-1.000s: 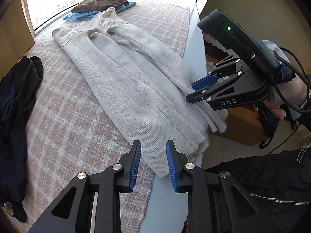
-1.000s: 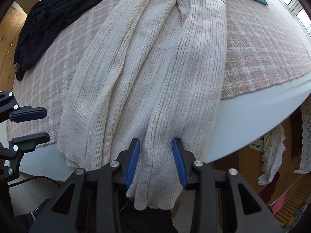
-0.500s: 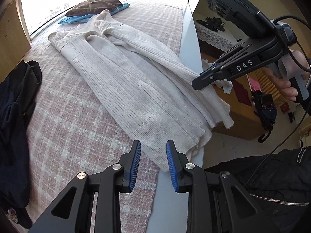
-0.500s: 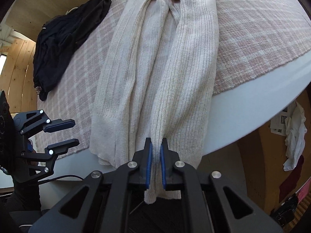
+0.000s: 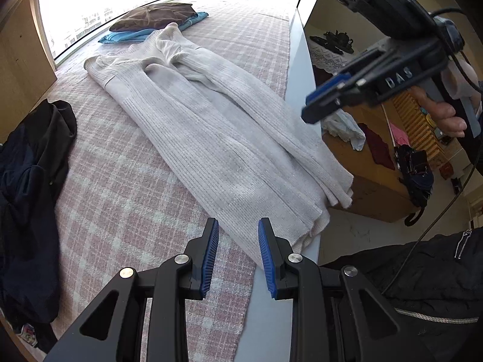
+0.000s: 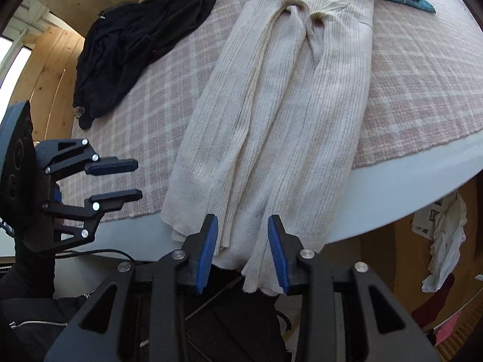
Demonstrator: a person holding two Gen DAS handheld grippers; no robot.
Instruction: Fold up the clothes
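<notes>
1. Cream ribbed cardigan (image 6: 271, 114) lies lengthwise on a pink-and-white checked blanket (image 5: 120, 187), sleeves folded in over the body, its hem hanging over the pale front edge (image 6: 401, 187) of the surface.
2. Right claw (image 6: 243, 250) has just been opening; its 2 blue pads stand apart above the hem, cloth seen between them but not pinched.
3. Left claw (image 5: 238, 256) is partly spread and holds nothing, hovering over the blanket edge just beside the cardigan's near corner.
4. Dark clothes (image 5: 27, 199) are heaped on the blanket's left side, well apart from the cardigan.
5. Brown folded garment (image 5: 157, 15) rests on a blue one (image 5: 126, 36) near the window, just beyond the collar.
</notes>
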